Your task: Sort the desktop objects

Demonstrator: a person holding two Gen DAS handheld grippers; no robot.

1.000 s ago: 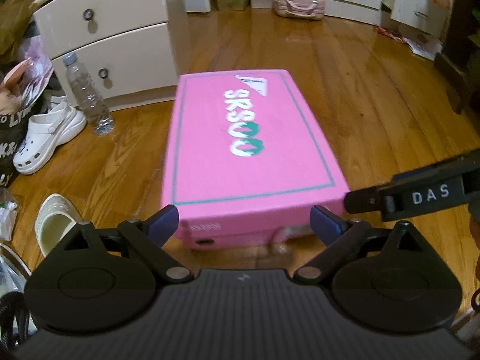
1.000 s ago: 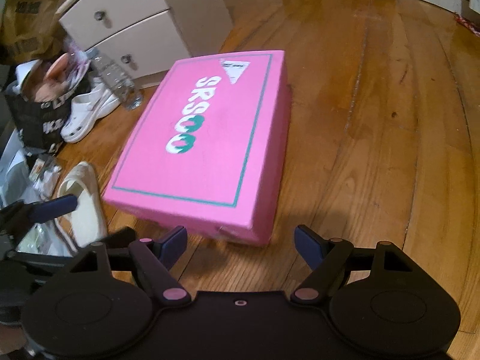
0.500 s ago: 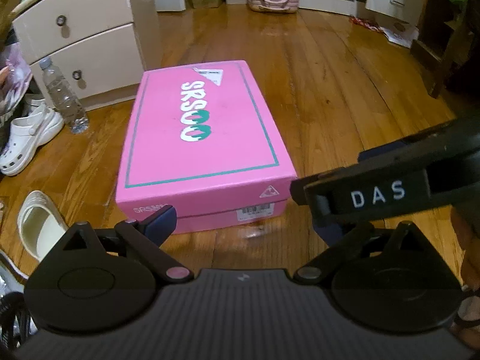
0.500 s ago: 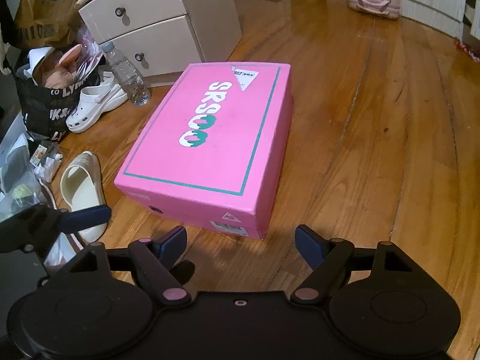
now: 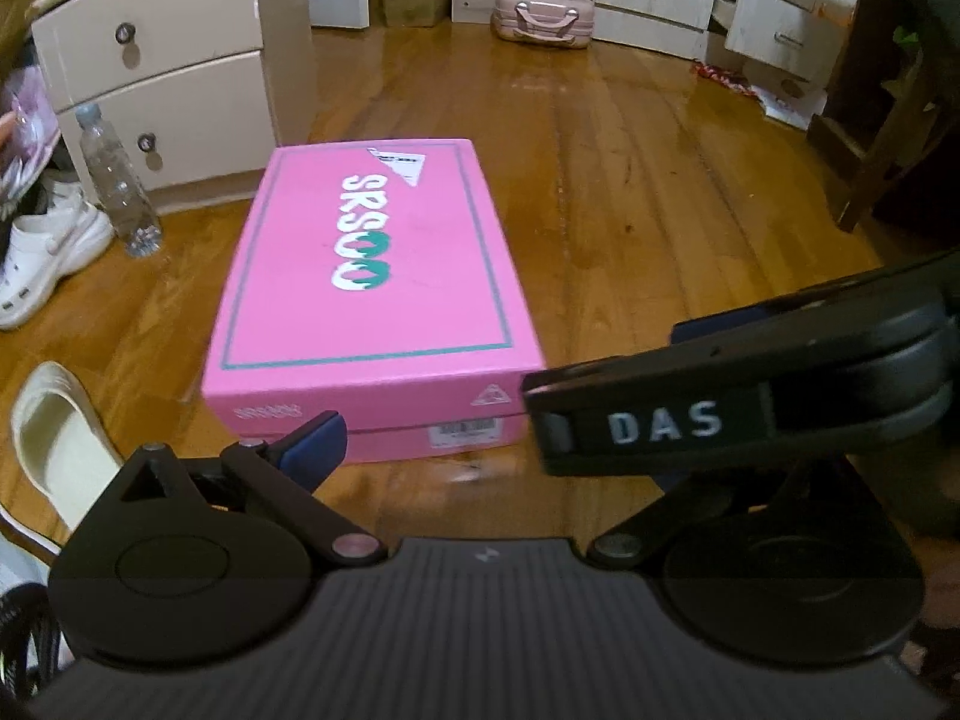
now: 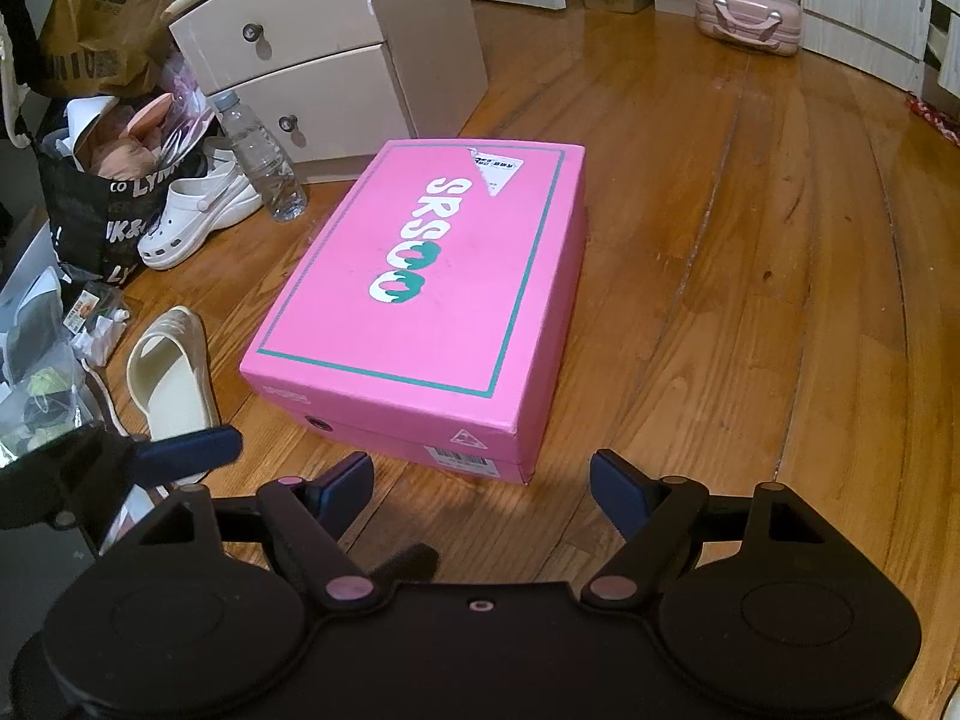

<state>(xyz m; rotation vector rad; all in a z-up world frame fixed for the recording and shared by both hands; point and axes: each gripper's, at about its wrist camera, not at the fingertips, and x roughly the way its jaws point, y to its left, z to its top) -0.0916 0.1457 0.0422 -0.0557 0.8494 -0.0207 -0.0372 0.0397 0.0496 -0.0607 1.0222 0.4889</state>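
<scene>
A pink shoe box (image 5: 366, 294) marked SRSOO lies closed on the wooden floor; it also shows in the right wrist view (image 6: 420, 300). My left gripper (image 5: 480, 450) is open and empty, just short of the box's near end. Its right finger is hidden behind the right gripper's body (image 5: 720, 414), which crosses the view. My right gripper (image 6: 486, 492) is open and empty, a little back from the box's near right corner. A left gripper finger (image 6: 186, 450) shows at its left.
A cream drawer cabinet (image 6: 312, 60) stands behind the box. A clear water bottle (image 6: 258, 156), white clogs (image 6: 192, 210), a cream slipper (image 6: 174, 372) and bags (image 6: 102, 192) lie left. A pink case (image 6: 747, 18) sits far back. Dark furniture (image 5: 888, 108) stands right.
Both grippers have pulled back and up from the box, which now rests flat on the floor and looks smaller. The right gripper's body has moved further across the left wrist view.
</scene>
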